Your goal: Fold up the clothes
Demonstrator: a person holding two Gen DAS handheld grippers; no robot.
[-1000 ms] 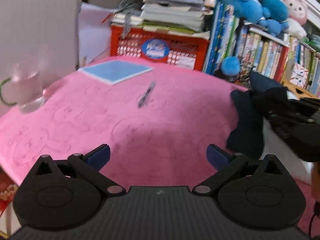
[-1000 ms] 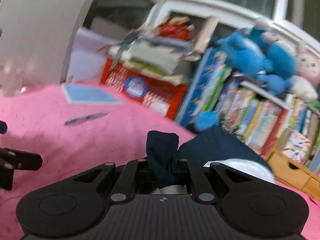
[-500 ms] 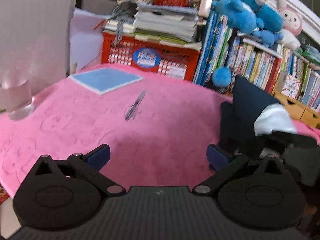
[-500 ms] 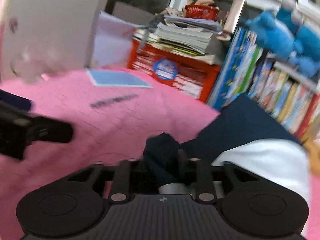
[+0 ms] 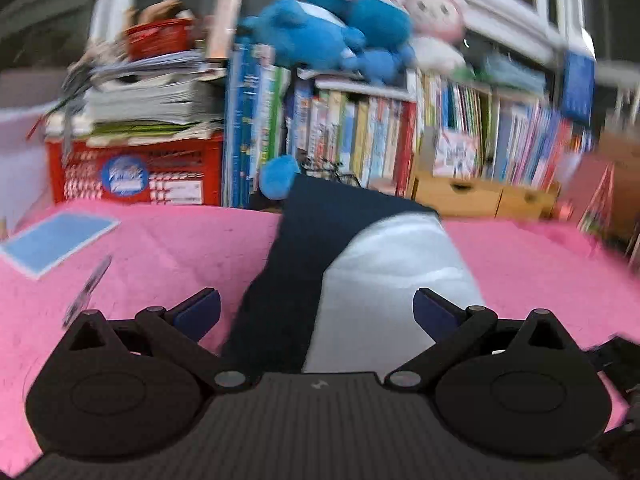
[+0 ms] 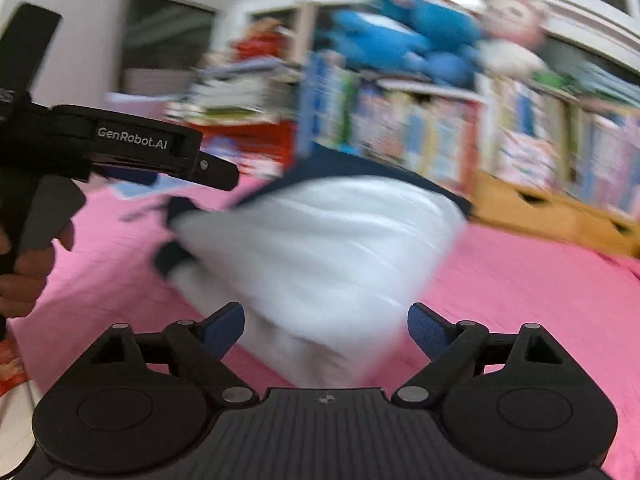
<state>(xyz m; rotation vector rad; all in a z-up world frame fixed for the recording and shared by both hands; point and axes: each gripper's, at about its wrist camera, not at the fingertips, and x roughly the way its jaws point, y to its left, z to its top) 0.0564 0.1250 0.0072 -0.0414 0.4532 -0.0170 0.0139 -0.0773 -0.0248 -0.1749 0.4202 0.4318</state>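
Even indoor light is filling both views; no hard shadows or glare are showing. Motion blur is smearing the right wrist view heavily: the navy-and-white cloth garment point(image 6: 316, 248) and the crowded shelf of colourful books point(image 6: 500, 136) are streaking. The left wrist view is staying sharper at centre, smearing toward the right edge. Fisheye distortion is bowing the pink textured table cover point(image 5: 160, 248) and darkening the corners.

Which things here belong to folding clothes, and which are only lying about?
Belong to the job:
navy and white garment
left claw, open
right claw, open

Only lying about:
blue notebook
pen
red crate
blue plush toys
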